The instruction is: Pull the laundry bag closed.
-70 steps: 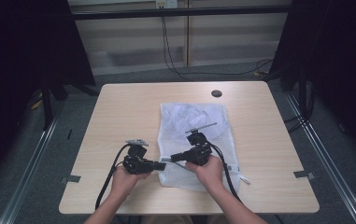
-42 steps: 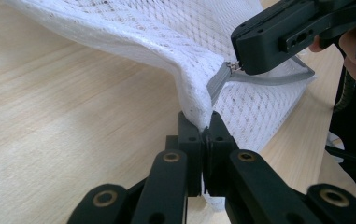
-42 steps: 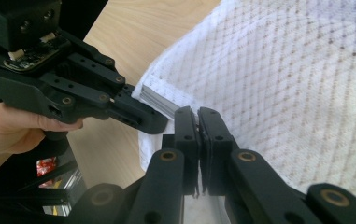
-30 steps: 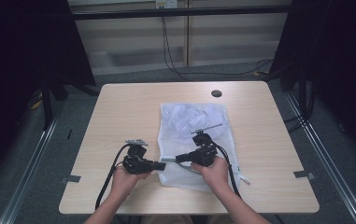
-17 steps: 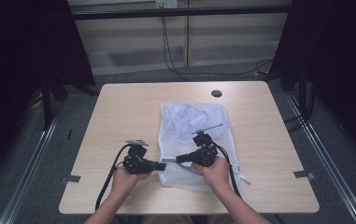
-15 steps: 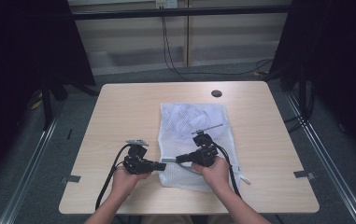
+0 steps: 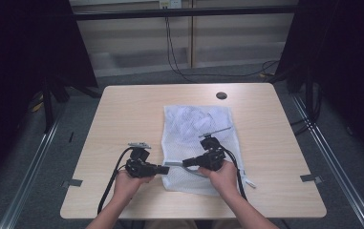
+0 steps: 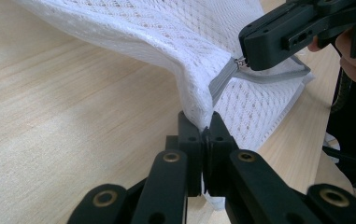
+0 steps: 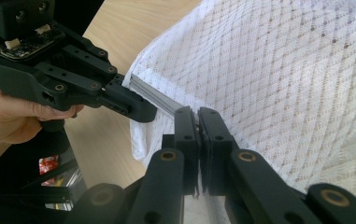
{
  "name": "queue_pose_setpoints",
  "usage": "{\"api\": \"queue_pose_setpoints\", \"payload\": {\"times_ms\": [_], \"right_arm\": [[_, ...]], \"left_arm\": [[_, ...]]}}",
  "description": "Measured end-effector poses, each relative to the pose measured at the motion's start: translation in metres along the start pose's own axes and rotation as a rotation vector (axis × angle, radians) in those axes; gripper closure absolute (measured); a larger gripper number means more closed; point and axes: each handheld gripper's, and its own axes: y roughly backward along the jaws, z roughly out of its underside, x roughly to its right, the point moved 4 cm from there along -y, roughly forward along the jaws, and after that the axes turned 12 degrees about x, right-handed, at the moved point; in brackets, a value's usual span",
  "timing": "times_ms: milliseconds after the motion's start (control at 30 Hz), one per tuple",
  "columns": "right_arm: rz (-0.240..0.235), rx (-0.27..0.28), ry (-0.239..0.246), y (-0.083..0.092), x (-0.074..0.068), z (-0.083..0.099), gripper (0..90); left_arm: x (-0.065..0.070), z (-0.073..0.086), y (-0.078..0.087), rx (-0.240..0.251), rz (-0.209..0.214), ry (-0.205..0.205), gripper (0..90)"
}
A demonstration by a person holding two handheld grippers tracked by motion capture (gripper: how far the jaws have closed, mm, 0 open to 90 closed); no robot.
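1. A white mesh laundry bag (image 7: 196, 143) is being kept flat on the pale wooden tabletop (image 7: 122, 114), lying lengthwise from the near edge toward the far side, right of the middle.
2. The bag's near left corner is being lifted off the tabletop, while the rest of the mesh is being left lying on the wood.
3. The left hand-held gripper (image 7: 163, 169) is being held level, just beside the bag's left edge, with its tips pointing toward the other gripper.
4. In the left gripper view, the jaws of the left hand-held gripper (image 8: 202, 126) are being pressed together on a fold of the white mesh (image 8: 189, 56) at that corner, so the fabric is being pinched between them.
5. The right hand-held gripper (image 7: 185, 163) is being held over the bag's near end, pointing left, with its tips close to those of the left one.
6. In the right gripper view, the jaws of the right hand-held gripper (image 9: 198, 116) are being kept closed at the grey zipper tape (image 9: 154, 95) running along the bag's edge.
7. In the left gripper view, a small metal zipper pull (image 8: 241, 62) is being gripped at the tip of the right hand-held gripper (image 8: 252, 56).
8. A black cable (image 7: 110, 183) is being trailed from the left hand-held gripper toward the near edge of the tabletop.
9. A round dark hole (image 7: 221, 95) is being shown in the tabletop beyond the bag's far end, well apart from both grippers.
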Motion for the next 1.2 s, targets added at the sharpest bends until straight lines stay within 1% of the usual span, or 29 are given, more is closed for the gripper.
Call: {"api": "queue_pose_setpoints", "payload": {"times_ms": [67,100,133,200,233,300,333,367,433,600,733,767,833,900,1000,1067,1100,1200], "right_arm": [[0.008,-0.002,0.0,0.001,0.0,0.0,87.0],[0.01,-0.002,0.004,0.001,0.001,0.0,87.0],[0.002,0.002,-0.005,0.002,0.002,0.001,87.0],[-0.002,0.004,-0.006,0.003,0.002,0.001,87.0],[0.001,0.0,-0.007,0.004,0.002,0.001,87.0],[-0.003,0.002,-0.001,0.004,0.003,0.002,87.1],[-0.005,0.002,0.0,0.004,0.003,0.002,87.1],[-0.001,0.002,-0.002,0.004,0.003,0.003,87.0],[-0.011,0.005,-0.007,0.005,0.004,0.003,87.1],[-0.007,0.005,0.001,0.005,0.005,0.004,87.0],[-0.002,0.006,0.001,0.007,0.006,0.004,87.0],[0.001,0.006,0.004,0.008,0.007,0.003,87.0],[-0.001,0.005,-0.002,0.009,0.007,0.003,87.0],[-0.002,0.006,-0.002,0.01,0.007,0.003,87.0],[-0.004,0.004,0.006,0.01,0.007,0.004,87.0],[-0.01,0.006,0.002,0.01,0.008,0.004,87.0],[-0.001,0.005,0.001,0.011,0.009,0.005,87.0],[-0.005,0.01,-0.003,0.012,0.01,0.005,87.0]], "left_arm": [[0.0,0.0,0.0,0.005,-0.002,0.006,88.4],[-0.001,0.0,0.001,0.004,0.0,-0.002,88.4],[-0.001,0.0,0.001,0.008,-0.003,-0.003,88.4],[0.0,0.0,0.001,0.003,0.004,-0.004,88.4],[0.001,0.0,0.0,0.011,0.001,0.007,88.4],[0.001,0.0,0.0,0.01,0.002,0.007,88.4],[0.0,0.0,0.001,0.002,-0.004,-0.005,88.4],[0.0,0.0,0.001,0.005,0.004,0.001,88.4],[0.0,0.0,0.0,0.012,0.0,0.008,88.4],[0.0,0.0,0.0,0.0,0.005,0.003,88.4],[-0.001,-0.001,0.001,0.009,-0.001,0.008,88.4],[-0.002,-0.001,0.002,0.003,0.002,0.004,88.4],[-0.002,-0.001,0.002,0.008,0.0,0.006,88.4],[-0.001,-0.001,0.002,0.005,0.008,0.009,88.4],[-0.001,-0.001,0.002,0.003,0.008,0.01,88.4],[-0.001,-0.001,0.002,0.008,0.001,0.008,88.4],[-0.002,-0.001,0.002,0.004,0.006,0.007,88.5],[-0.002,-0.001,0.002,0.011,0.005,0.012,88.4]]}}
